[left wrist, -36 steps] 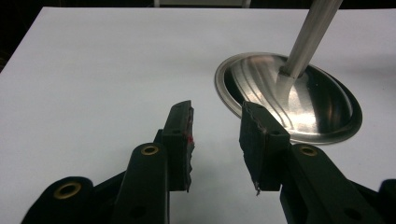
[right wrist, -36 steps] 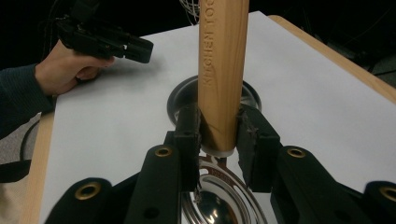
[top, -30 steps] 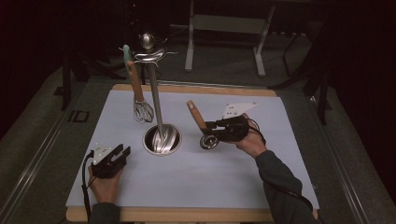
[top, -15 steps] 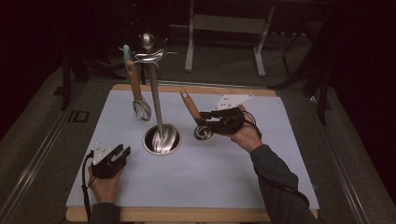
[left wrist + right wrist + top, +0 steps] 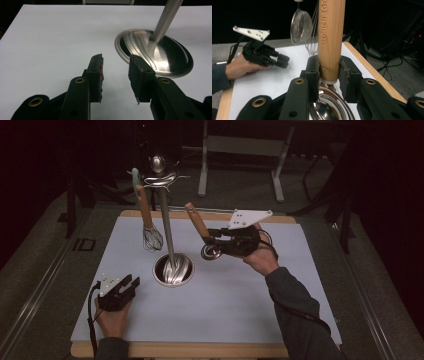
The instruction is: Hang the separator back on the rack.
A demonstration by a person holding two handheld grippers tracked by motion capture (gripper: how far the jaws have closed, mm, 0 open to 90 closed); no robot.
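Bright table, black surroundings

Overhead light falls on the white-topped table point(image 5: 210, 320), leaving the room behind nearly black. The round polished steel stand base point(image 5: 160, 53) throws streaky glare in the left gripper view. In the right gripper view the near black claw point(image 5: 329, 75) looks soft; the high view is grainy.

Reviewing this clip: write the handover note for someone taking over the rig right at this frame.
Right gripper: shut on the wooden-handled utensil, lifted off the mat beside the stand's pole, handle pointing up and away, metal head low.
Left gripper: fingers open, holding nothing, resting on the white mat near the stand's round base.
Done: a whisk already hangs from the stand's top hooks.
Left: probably hang the held utensil on a hook, then release.
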